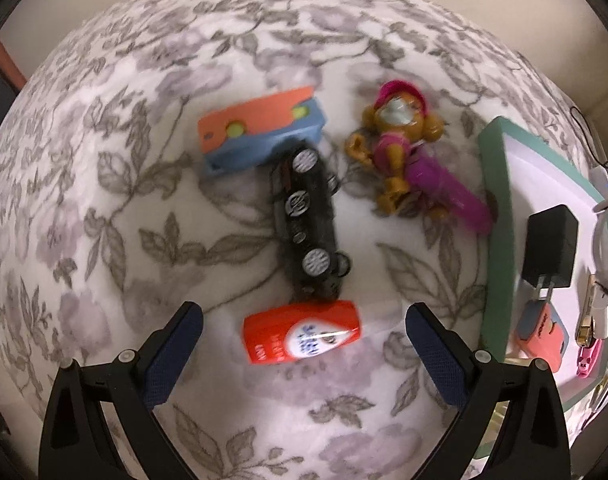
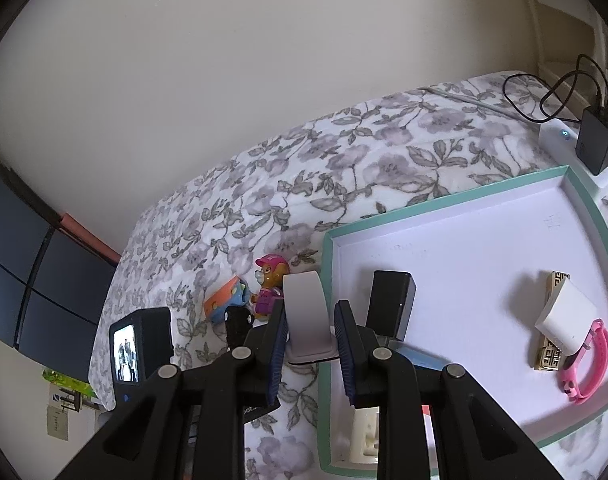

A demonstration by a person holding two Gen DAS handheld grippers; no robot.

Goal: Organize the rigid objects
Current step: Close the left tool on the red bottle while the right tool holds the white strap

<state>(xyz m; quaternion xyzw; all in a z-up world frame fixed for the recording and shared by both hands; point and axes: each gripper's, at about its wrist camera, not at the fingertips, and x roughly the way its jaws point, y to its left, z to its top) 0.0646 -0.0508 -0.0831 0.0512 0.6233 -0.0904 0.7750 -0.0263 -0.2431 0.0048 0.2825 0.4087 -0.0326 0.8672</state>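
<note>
Left gripper (image 1: 304, 344) fingers wide apart, straddling red can (image 1: 301, 332) lying at 6 o'clock of black toy car (image 1: 310, 220). Right gripper (image 2: 310, 344) clamped on white curved piece (image 2: 306, 316) over tray (image 2: 464, 248) edge. Risk: round can rolls from closing pads; car nudged.

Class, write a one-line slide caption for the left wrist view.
Open left tongs hover over a red can, black toy car and dog figure on floral bedding.
</note>
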